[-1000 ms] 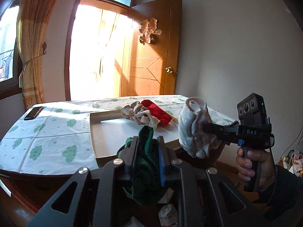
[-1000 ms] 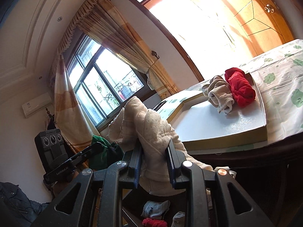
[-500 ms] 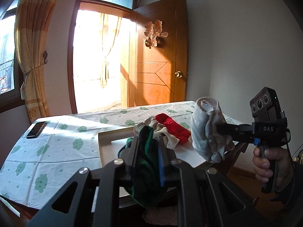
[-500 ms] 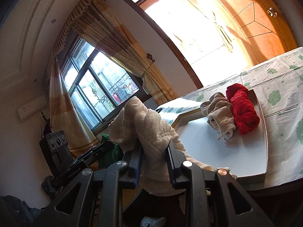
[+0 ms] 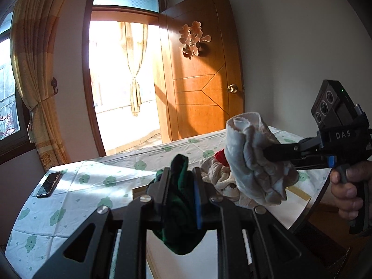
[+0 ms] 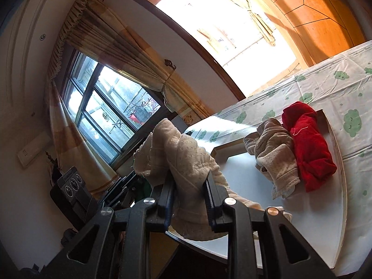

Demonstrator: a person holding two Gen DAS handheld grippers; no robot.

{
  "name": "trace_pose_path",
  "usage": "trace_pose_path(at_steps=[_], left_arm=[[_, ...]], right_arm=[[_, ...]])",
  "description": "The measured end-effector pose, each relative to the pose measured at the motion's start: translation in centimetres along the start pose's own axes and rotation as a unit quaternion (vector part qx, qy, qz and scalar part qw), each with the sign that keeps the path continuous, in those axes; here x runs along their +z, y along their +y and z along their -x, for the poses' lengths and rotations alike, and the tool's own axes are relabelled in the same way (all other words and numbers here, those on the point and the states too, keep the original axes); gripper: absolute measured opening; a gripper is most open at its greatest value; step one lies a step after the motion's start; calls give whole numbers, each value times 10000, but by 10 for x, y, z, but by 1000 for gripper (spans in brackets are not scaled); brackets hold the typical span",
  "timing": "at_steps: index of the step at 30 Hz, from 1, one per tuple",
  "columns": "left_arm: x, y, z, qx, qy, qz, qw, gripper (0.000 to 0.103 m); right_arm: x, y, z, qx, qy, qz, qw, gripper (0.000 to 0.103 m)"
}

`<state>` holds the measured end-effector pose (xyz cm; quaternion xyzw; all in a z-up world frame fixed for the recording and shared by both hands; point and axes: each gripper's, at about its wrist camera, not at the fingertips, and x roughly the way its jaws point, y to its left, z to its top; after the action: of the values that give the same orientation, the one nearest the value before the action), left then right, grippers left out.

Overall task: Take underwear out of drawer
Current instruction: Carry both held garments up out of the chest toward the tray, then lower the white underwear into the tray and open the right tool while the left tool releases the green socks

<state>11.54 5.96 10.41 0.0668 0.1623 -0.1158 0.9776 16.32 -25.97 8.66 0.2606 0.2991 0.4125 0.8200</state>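
My left gripper [image 5: 180, 174] is shut on dark green underwear [image 5: 180, 209], held above the near edge of a shallow white tray [image 5: 290, 216] on the table. My right gripper [image 6: 189, 179] is shut on cream underwear [image 6: 183, 153], also seen in the left wrist view [image 5: 251, 158], held above the tray [image 6: 302, 209]. A beige pair [image 6: 272, 148] and a red pair [image 6: 307, 146] lie in the tray's far end. The drawer is out of view.
The table has a white cloth with green prints [image 5: 69, 204]. A black phone [image 5: 48, 183] lies at its far left. A wooden door [image 5: 202, 81] stands open behind, with a curtained window [image 6: 111, 107] at left.
Both grippers have risen and moved forward over the table with their underwear; the drawer contents below have dropped out of view and the tray is now closer beneath them.
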Motion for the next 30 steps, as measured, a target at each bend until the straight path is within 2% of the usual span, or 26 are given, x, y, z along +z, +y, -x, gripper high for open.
trace_pose_path(at_steps=[14,23,28,29,30], left_arm=[[-6,19,-63,415,129,-303,9986,15],[-11,24,-87,345,373,-368,9980,15],[-10,30,-97,229,655,-243,9973,23],[-10,31,-97,237,696,-234,9970,23],[-10,31,-97,249,721,-226,9968,29]], right_arm=[[41,-49,-83,-130,355,-1122,9930,26],[50,-74,-128,-611,617,-1235,9885,28],[51,-85,-142,-795,760,-1315,9852,30],[51,-87,-144,-858,772,-1340,9842,33],[52,-88,-145,-904,767,-1337,9839,37]])
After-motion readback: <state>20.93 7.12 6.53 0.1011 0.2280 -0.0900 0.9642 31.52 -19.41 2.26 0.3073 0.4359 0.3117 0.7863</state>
